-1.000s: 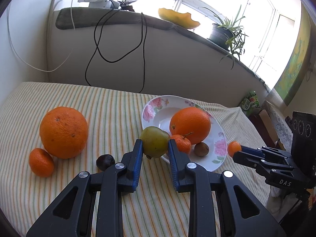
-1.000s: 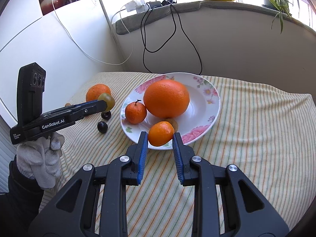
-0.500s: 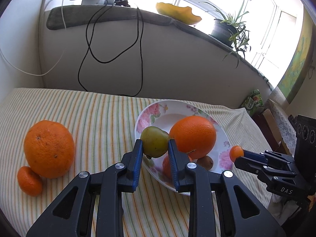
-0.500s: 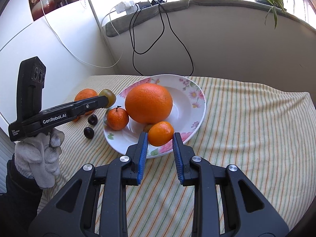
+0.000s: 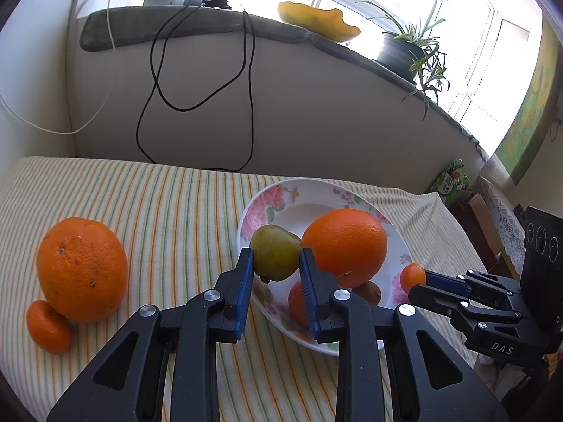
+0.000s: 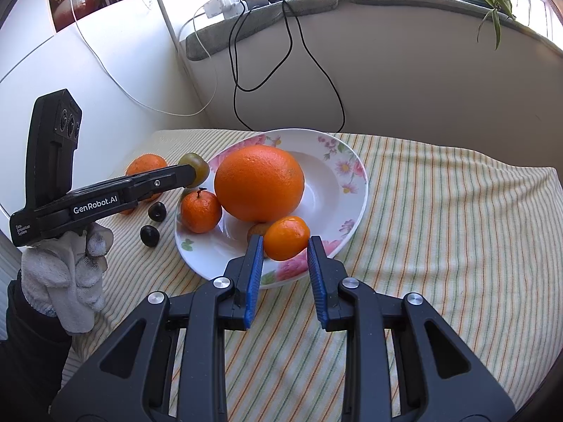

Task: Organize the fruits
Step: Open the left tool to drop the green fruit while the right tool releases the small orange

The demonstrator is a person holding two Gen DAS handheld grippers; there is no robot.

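My left gripper [image 5: 276,256] is shut on a green-yellow fruit [image 5: 276,251], held just over the left rim of the floral plate [image 5: 267,207]. On the plate lie a large orange [image 5: 346,246], a stemmed mandarin [image 6: 200,211] and a small brown fruit [image 5: 369,290]. My right gripper [image 6: 286,242] is shut on a small mandarin [image 6: 286,237] above the plate's [image 6: 359,190] near rim. In the right wrist view the left gripper [image 6: 191,176] with its green fruit [image 6: 197,170] comes in from the left, held by a gloved hand [image 6: 70,267].
On the striped cloth to the left of the plate lie another large orange [image 5: 82,269], a small mandarin [image 5: 47,327] and two dark plums [image 6: 157,211] [image 6: 150,235]. Black and white cables [image 5: 197,105] hang down the wall behind. A potted plant [image 5: 404,49] stands on the sill.
My left gripper has carried the green fruit rightwards from over the cloth to the plate's left rim. The right gripper with its mandarin has hardly shifted.
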